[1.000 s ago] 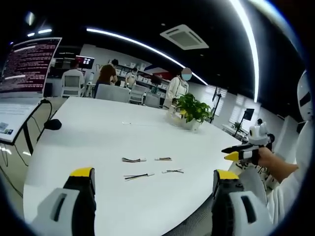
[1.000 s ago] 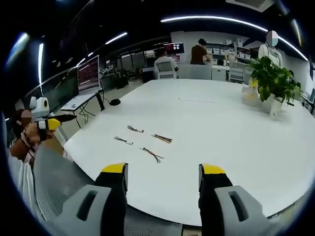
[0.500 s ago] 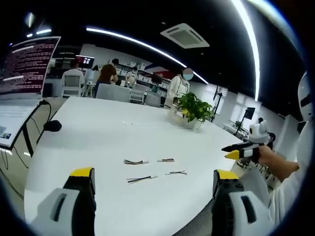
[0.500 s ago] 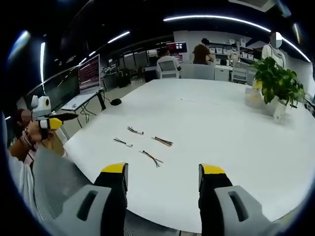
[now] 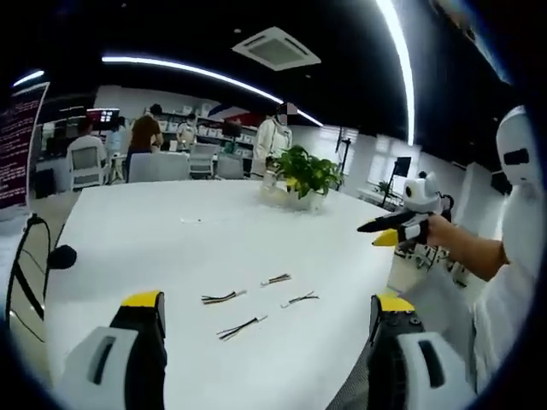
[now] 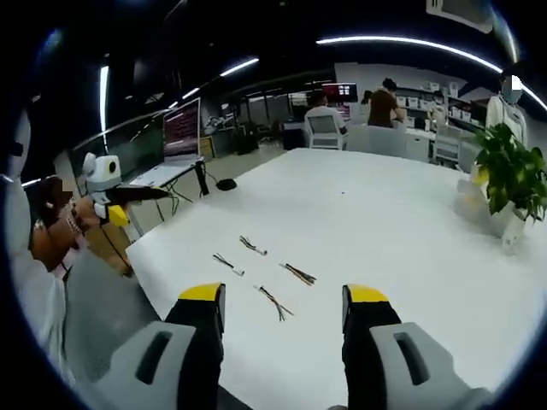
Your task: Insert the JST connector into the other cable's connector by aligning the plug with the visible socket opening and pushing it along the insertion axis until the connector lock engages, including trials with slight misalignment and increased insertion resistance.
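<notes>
On the white desk point(image 5: 171, 256) four short cables point(image 5: 224, 297) are lying untouched; both tongs point(image 5: 265, 312) point(image 6: 282, 299) are hanging open and empty, so grasping, aligning and mating all remain.

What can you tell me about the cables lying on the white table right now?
Four short cable pieces lie loose on the white table near its edge, ahead of both hand-held grippers. Each looks like a thin bundle of dark wires; some show a small pale end, likely a connector, though detail is too small to confirm. They lie flat, apart from one another, at differing angles. Neither hand-held gripper touches them; the right hand-held gripper stands open and empty.
</notes>
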